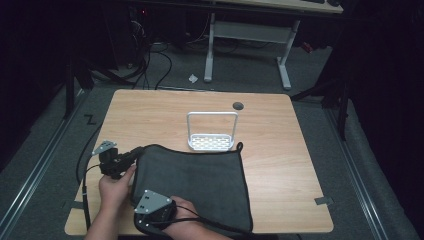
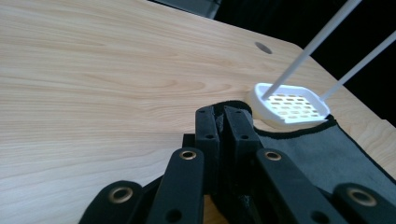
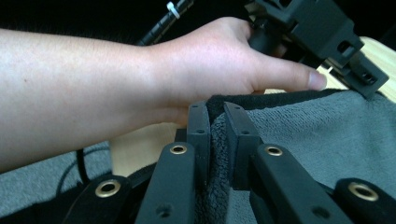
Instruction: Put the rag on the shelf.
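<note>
Wooden table, both grippers clamped on grey towel, jaw tips buried in cloth.

A light wood-grain bench is standing on a grey carpeted floor. A dark grey towel is lying flat on the bench, covering the middle of the near half and reaching almost to the near edge. A white perforated rack with an upright wire handle is sitting at the bench's centre, touching the towel's far edge. A dark round hole is showing near the far edge.
</note>
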Tool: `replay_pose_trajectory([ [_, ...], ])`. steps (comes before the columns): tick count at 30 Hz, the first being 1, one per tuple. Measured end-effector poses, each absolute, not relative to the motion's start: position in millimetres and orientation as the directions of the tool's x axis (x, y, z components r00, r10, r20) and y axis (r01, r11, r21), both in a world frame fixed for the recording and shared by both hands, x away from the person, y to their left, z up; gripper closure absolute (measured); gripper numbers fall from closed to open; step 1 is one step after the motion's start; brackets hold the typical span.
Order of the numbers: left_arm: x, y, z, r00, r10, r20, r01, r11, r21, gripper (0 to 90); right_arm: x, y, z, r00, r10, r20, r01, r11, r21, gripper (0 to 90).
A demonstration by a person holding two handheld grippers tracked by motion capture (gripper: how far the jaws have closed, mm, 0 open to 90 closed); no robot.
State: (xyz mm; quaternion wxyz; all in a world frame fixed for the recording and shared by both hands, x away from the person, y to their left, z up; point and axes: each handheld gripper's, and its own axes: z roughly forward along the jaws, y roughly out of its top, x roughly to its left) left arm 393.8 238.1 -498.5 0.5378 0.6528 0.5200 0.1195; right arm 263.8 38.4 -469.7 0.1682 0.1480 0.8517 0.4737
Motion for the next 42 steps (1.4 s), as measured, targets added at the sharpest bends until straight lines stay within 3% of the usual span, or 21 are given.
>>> replay_pose_trajectory([
  [9,388,238,-479,0.427,0.823,-0.376,0.530,0.110,0.841,85.1,259,40,-455,-0.895,0.408,-0.180,0.049,0.492,0.869,82.5],
  [28,408,93,-483,0.529,0.803,-0.274,0.542,-0.071,0.837,84.8,254,-98,-475,-0.784,0.606,-0.134,0.204,0.456,0.866,82.1],
  [42,411,21,-487,0.596,0.780,-0.191,0.533,-0.207,0.820,84.5,242,-158,-490,-0.730,0.669,-0.140,0.275,0.475,0.836,80.6],
])
